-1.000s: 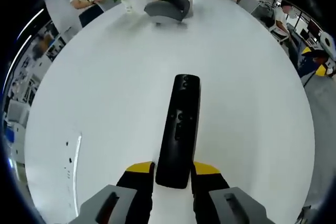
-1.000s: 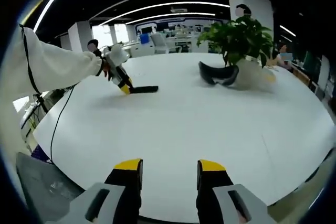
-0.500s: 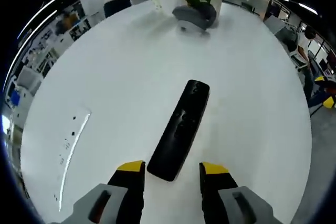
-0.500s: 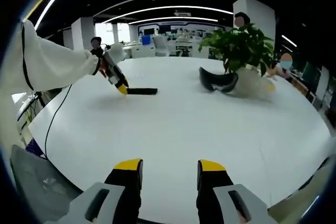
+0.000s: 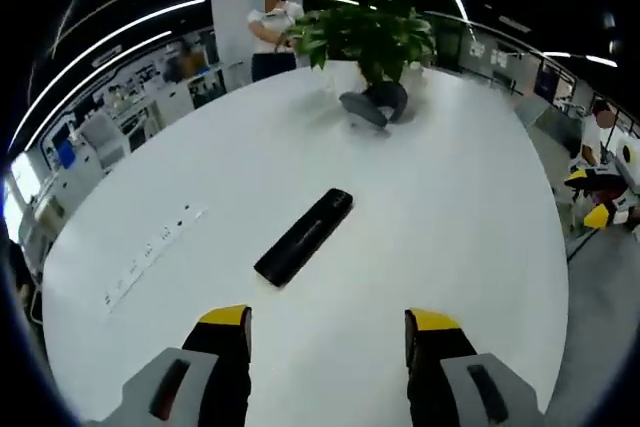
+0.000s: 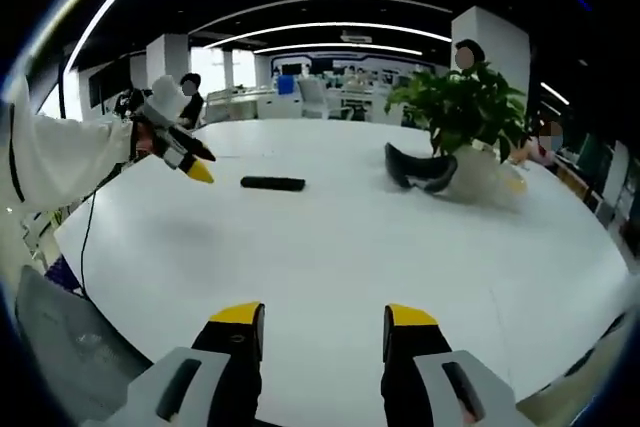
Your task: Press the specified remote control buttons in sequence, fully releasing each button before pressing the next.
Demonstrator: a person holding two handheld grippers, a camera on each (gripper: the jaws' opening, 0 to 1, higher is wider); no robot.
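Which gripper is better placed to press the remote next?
Left, probably. The left gripper hovers open with the remote just beyond its jaws. In the right gripper view, the right gripper sits across the table from it.

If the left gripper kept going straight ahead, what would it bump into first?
Probably the black remote lying on the white table. It sits just ahead of the open left gripper, slightly left of centre, so it might only clip it.

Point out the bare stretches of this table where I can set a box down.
The white table is bare between the right gripper and the black remote, and right of the remote toward the near edge. It is crowded at the far side, where the dark headset lies against the potted plant.
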